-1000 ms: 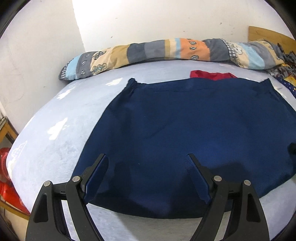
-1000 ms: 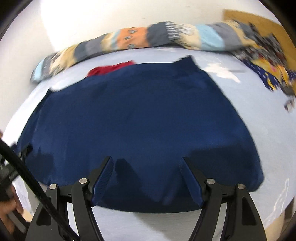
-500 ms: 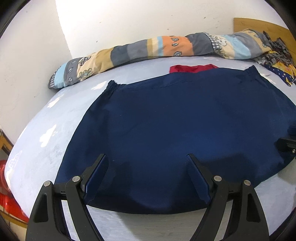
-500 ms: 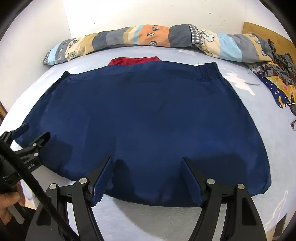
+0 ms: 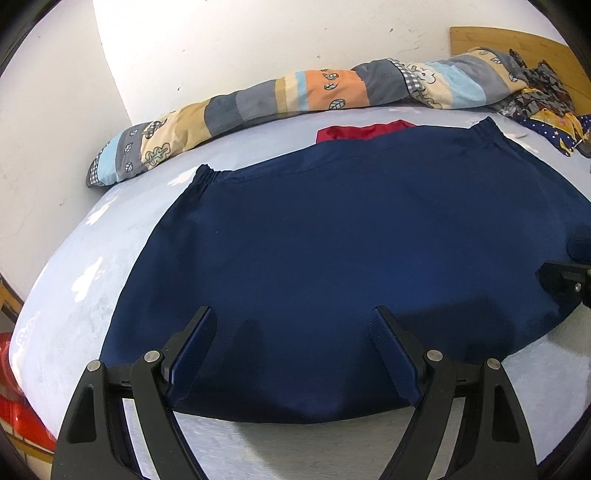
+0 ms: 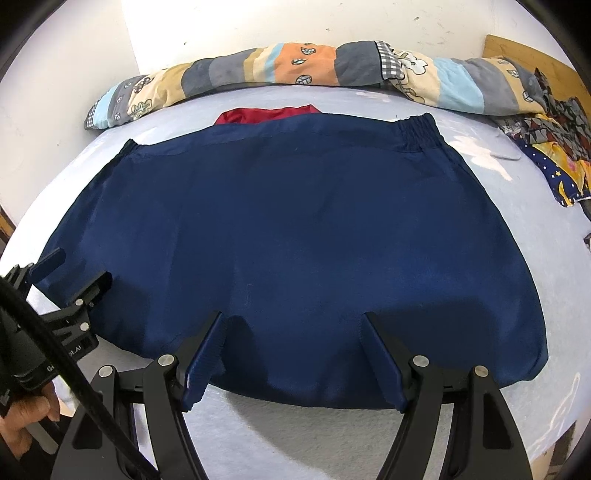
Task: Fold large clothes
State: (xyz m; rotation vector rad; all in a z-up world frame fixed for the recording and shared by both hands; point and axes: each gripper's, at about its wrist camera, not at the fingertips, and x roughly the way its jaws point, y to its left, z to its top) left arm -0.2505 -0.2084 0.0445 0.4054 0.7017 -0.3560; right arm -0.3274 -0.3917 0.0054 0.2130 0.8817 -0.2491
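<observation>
Right wrist view: navy garment [image 6: 295, 229] hem edge between spread tool [image 6: 291, 326] fingers.

This is a bedroom in a home. A big bed [image 6: 554, 258] with a pale blue sheet fills the room. A rolled quilt [image 6: 295, 66] lies along the bed's far edge, by the white wall [image 6: 258, 22]. A wooden headboard [image 6: 524, 55] stands at the bed's right end.

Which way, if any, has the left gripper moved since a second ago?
Yes, the left gripper moved right: navy garment and red cloth slid left in view.
</observation>
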